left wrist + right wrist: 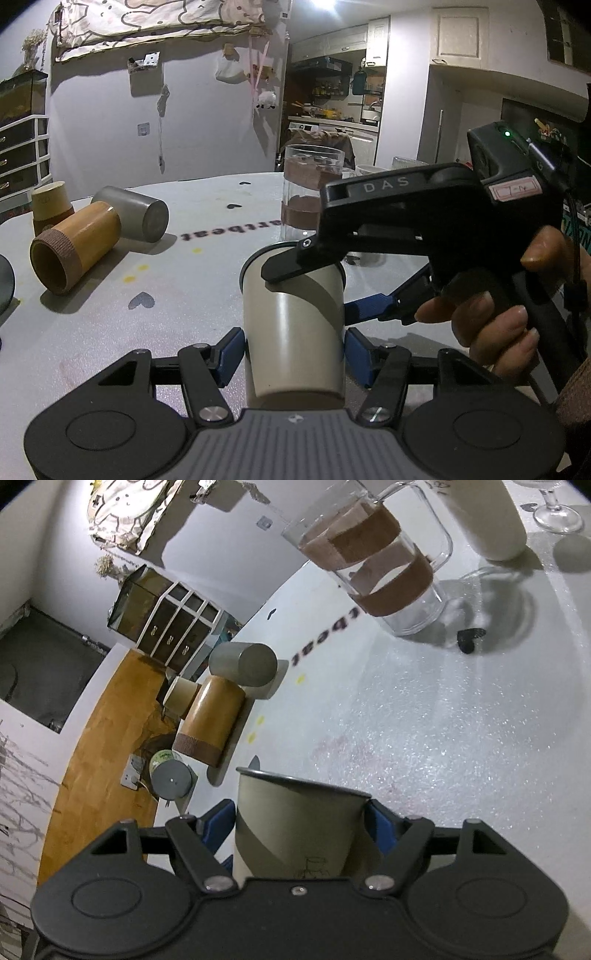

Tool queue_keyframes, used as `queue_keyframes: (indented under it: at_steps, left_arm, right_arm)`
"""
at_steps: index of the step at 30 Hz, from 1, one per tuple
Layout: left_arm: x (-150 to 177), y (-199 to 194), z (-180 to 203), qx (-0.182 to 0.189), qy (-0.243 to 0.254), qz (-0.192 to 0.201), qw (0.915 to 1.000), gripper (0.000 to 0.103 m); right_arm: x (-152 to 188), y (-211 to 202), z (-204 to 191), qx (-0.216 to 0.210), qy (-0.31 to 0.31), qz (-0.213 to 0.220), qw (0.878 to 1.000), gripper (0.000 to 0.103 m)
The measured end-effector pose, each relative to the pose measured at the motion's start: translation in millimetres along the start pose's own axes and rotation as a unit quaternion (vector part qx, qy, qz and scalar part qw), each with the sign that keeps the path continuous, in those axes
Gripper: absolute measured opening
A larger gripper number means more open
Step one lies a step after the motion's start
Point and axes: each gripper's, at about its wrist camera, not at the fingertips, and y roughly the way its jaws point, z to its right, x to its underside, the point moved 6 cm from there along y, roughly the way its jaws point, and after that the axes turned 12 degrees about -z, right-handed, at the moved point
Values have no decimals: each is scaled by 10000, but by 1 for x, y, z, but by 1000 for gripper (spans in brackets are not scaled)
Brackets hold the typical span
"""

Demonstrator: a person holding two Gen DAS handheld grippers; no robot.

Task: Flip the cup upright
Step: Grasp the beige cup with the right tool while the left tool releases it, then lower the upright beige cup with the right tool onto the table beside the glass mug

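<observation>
Beige cup sits between both sets of jaws at once: left gripper pinching its lower body with blue pads touching, right gripper pinching near the dark rim. Cup's long axis runs forward along the left fingers, rim at the far end (upright or not: unclear). Ahead-left lie a bamboo cup and grey cup, toppled; glass mug straight beyond, clear of the cup.

The cup looks matt beige, the surface sparkly and grainy, the mug clear glossy glass banded in brown felt-like strips.
</observation>
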Motion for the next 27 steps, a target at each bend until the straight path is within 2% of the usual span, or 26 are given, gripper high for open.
queue_keyframes:
  at_steps: [4,6,10,15,19,23,27]
  left_arm:
    - [0,-2,-5,26,-165,75,9998,62]
    - [0,-2,-10,-42,-282,120,9995,66]
    - [0,-6,-18,-157,-451,219,9986,71]
    - [4,-18,-25,-291,-507,407,9975,72]
    - [10,-19,-33,-297,-593,406,9970,72]
    - [16,-17,-41,-338,-695,335,9964,72]
    - [21,-16,-46,-342,-772,311,9959,72]
  right_arm:
    - [-3,1,-5,70,-132,-123,9998,77]
    - [-6,0,-16,181,-457,-123,9987,76]
    - [-13,-6,-45,652,-1405,315,9874,76]
    - [-31,-8,-67,1266,-2296,997,9598,75]
    - [-52,1,-73,1843,-2835,1554,9282,75]
    - [-74,19,-76,2405,-3227,1871,8961,75]
    - [-95,35,-74,2713,-3378,1979,8793,75]
